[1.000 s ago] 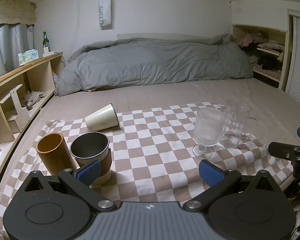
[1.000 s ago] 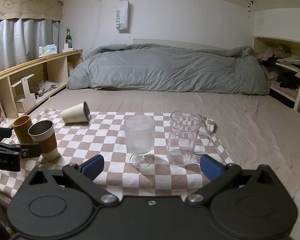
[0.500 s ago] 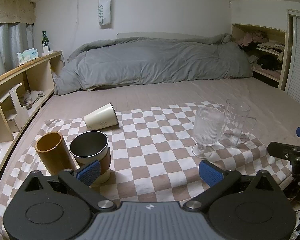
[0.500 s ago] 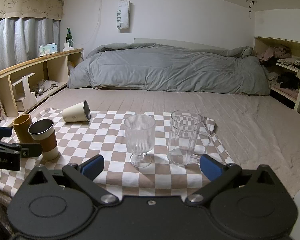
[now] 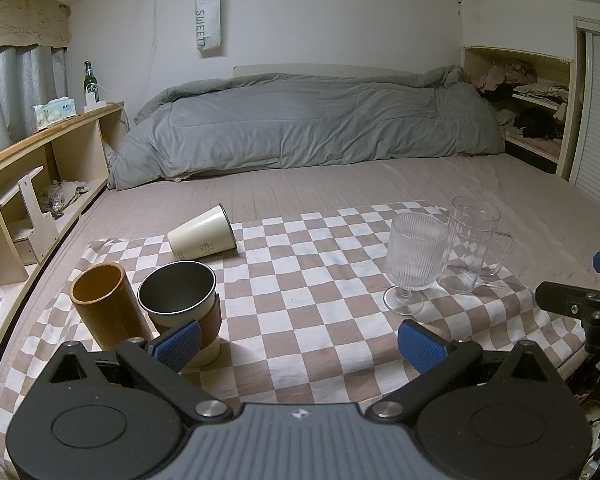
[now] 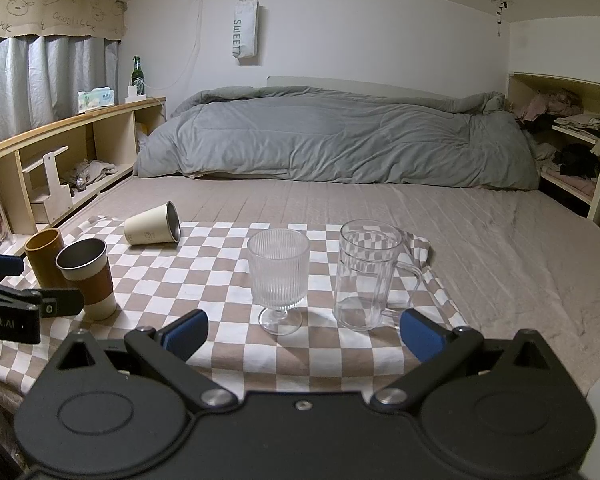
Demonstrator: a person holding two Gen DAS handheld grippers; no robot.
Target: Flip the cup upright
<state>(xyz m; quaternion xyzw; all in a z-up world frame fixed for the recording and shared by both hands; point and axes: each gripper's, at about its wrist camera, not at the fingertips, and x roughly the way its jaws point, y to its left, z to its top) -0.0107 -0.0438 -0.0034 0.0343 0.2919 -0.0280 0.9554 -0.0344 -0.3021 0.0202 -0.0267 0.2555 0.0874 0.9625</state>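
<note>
A cream cup (image 5: 202,233) lies on its side at the far left of the checkered cloth (image 5: 300,288), its mouth pointing right. It also shows in the right wrist view (image 6: 152,230). My left gripper (image 5: 300,346) is open and empty, near the cloth's front edge, well short of the cup. My right gripper (image 6: 302,336) is open and empty, in front of the ribbed goblet (image 6: 278,280) and the clear mug (image 6: 366,276).
A brown cylinder cup (image 5: 104,304) and a steel cup with a brown sleeve (image 5: 184,306) stand upright at the front left. The grey duvet (image 5: 308,128) lies at the back. Wooden shelves (image 5: 32,168) run along the left.
Both views have shifted only slightly; the left gripper has drifted a little. The cups have not moved.
</note>
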